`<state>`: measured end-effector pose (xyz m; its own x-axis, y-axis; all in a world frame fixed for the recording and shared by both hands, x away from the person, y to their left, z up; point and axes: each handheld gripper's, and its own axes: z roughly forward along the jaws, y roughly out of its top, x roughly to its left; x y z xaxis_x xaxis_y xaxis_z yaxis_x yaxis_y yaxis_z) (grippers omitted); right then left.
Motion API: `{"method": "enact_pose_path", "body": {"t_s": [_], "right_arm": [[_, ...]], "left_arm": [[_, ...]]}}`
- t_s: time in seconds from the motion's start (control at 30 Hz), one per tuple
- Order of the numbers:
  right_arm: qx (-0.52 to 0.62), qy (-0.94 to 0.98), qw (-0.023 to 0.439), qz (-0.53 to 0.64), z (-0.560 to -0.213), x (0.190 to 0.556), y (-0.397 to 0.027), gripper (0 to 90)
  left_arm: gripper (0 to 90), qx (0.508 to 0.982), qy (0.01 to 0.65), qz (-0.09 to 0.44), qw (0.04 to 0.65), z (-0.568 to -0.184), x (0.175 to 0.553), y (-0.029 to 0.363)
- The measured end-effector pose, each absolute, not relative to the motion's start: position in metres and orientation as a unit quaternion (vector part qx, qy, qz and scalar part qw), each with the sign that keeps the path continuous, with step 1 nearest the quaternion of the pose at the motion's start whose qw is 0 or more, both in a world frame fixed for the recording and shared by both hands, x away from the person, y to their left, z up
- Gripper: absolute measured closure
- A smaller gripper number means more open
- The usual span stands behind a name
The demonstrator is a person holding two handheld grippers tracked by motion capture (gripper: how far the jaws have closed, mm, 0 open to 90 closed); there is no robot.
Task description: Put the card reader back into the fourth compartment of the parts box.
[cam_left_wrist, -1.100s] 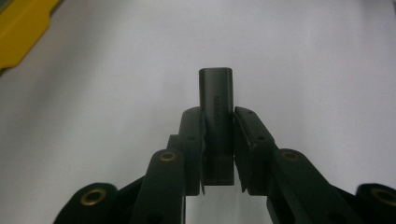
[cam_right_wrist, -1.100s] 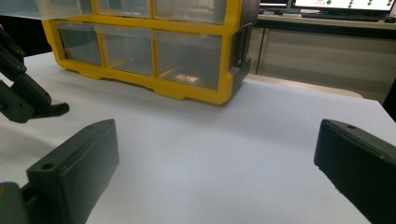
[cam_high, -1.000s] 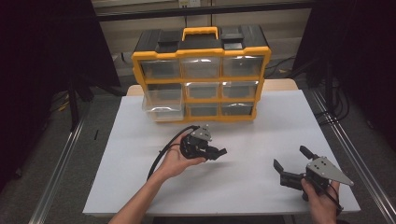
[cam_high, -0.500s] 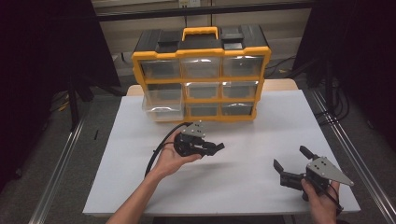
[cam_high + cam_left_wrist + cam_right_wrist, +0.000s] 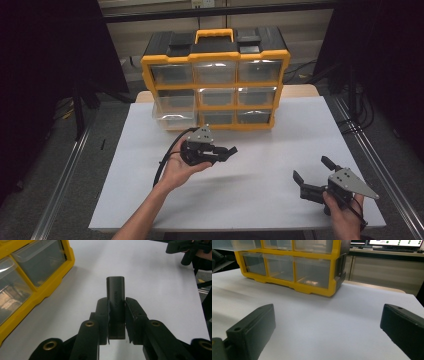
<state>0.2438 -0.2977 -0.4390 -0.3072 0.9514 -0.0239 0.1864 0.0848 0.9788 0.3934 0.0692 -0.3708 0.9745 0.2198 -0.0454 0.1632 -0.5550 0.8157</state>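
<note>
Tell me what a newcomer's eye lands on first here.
The yellow drawer cabinet at the table's far edge, its lower-left drawer pulled out. Next, the left gripper, raised mid-table, shut on a small black block, and the right gripper, open near the front right corner.

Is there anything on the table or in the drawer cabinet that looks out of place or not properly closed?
Yes. On the yellow drawer cabinet, the clear drawer at the left of the middle row is pulled out, while the others sit flush. Otherwise nothing looks odd: the left gripper holds a small black block above the white table.
</note>
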Motion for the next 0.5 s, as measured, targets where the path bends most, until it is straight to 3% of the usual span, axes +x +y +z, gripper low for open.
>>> {"method": "enact_pose_path", "body": {"t_s": [0.5], "right_arm": [[0.445, 0.638, 0.381, 0.5, -0.439, 0.244, -0.298, 0.1]], "left_arm": [[73.8, 0.861, 0.127, 0.052, 0.49, -0.351, 0.397, 0.092]]}}
